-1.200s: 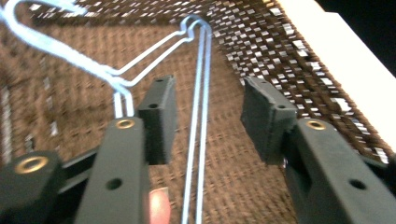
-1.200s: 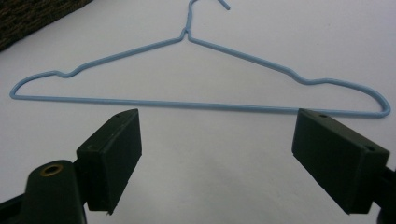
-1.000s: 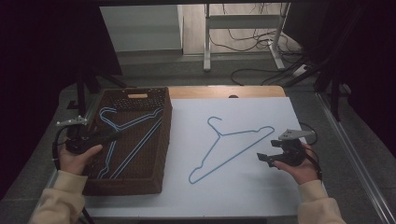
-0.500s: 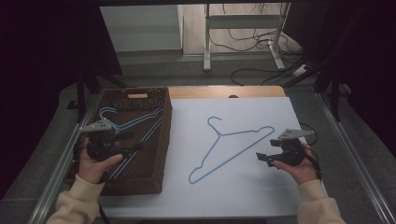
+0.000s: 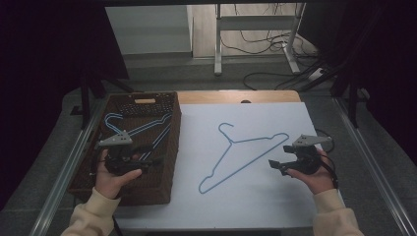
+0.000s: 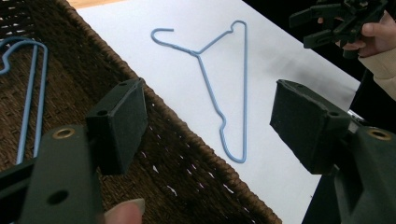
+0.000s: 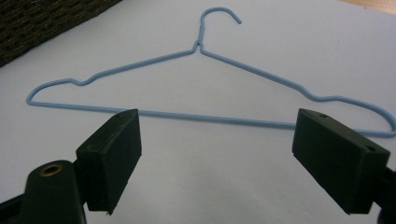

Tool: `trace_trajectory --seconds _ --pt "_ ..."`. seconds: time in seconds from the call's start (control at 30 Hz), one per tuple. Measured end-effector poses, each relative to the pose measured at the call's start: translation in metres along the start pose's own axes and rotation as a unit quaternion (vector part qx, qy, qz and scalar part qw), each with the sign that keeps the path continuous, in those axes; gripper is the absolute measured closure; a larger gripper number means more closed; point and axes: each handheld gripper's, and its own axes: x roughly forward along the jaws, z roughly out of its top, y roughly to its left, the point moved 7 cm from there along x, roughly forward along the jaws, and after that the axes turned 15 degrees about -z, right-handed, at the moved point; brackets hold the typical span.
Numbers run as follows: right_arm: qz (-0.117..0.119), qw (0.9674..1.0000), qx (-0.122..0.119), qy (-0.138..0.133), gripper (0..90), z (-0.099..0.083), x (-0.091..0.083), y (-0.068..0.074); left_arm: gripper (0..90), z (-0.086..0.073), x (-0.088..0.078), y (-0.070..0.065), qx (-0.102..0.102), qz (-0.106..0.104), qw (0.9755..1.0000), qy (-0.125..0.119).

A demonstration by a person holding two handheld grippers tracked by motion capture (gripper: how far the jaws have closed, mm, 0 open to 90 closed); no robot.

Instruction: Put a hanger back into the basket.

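Note:
A blue wire hanger (image 5: 231,141) lies flat on the white sheet (image 5: 255,206); it also shows in the left gripper view (image 6: 196,52) and the right gripper view (image 7: 198,45). More blue hangers (image 5: 115,118) (image 6: 25,40) lie inside the brown wicker basket (image 5: 174,142). My left gripper (image 5: 147,162) (image 6: 210,121) hovers over the basket's near right part. Its jaws have just been opening and stand open with nothing between them. My right gripper (image 5: 275,164) (image 7: 217,154) is open just short of the hanger's long bar, apart from it.
The basket's woven rim (image 6: 187,135) runs between my left gripper and the sheet. The wooden table edge (image 5: 236,97) shows beyond the sheet. Metal rails flank the table. The right hand and its gripper (image 6: 336,23) appear far off in the left gripper view.
My left hand has moved rightward from the basket's left edge to over its middle, away from the hangers inside. The right hand and the hanger on the sheet have stayed put.

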Motion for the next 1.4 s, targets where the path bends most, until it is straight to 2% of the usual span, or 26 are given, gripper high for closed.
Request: trace_trajectory --seconds 0.6,0.9,1.03,1.23,1.37,1.4 --pt "-0.008 1.0 -0.001 -0.004 16.2 0.005 -0.004 0.007 26.7 -0.001 0.007 0.0 0.002 0.001 1.0 0.007" --pt "-0.018 0.9998 -0.002 0.011 19.9 0.01 0.008 0.016 26.6 -0.006 0.01 -0.001 0.0 0.001 0.9999 0.015" --pt "-0.014 0.9997 -0.008 0.019 26.9 0.012 0.016 0.027 26.7 -0.006 0.01 -0.002 0.001 0.002 0.9999 0.016" --pt "0.002 0.9992 -0.012 0.039 45.0 0.021 0.035 0.047 26.6 -0.007 0.012 -0.002 0.001 0.002 0.9998 0.019" --pt "0.028 0.9965 -0.028 0.073 60.9 0.026 0.054 0.067 26.2 -0.007 0.011 -0.001 -0.001 0.003 0.9998 0.017" --pt "0.028 0.9958 -0.033 0.081 64.3 0.026 0.058 0.07 26.2 -0.007 0.011 -0.002 -0.001 0.003 0.9998 0.017"
